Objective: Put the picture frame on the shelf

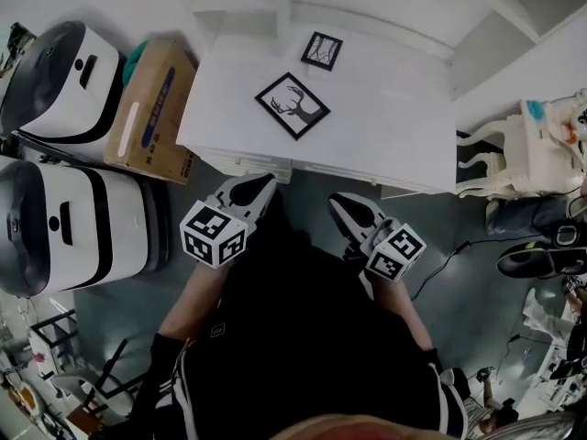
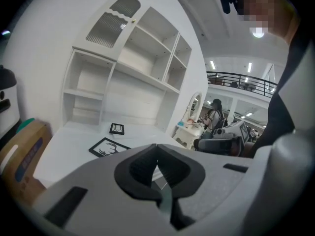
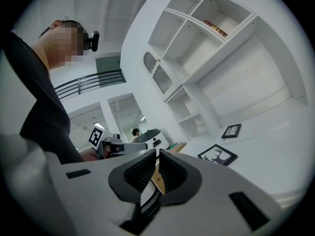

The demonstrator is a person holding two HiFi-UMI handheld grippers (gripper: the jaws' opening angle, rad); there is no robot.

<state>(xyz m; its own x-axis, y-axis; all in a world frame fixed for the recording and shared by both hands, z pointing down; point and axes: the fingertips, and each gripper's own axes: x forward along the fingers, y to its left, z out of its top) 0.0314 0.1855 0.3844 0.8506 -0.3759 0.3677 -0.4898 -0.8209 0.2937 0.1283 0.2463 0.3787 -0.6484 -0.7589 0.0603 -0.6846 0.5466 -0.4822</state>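
A black picture frame with a deer silhouette lies flat on the white desk top. A smaller black frame lies behind it, near the white shelf unit. My left gripper and right gripper hang side by side just short of the desk's front edge, both shut with nothing in them. The left gripper view shows its closed jaws pointed at the deer frame, the small frame and the shelves. From the right gripper, both frames lie ahead to the right.
Two large white-and-black rounded machines and a cardboard box stand left of the desk. A small white table, cables and shoes are on the floor to the right. People stand far off.
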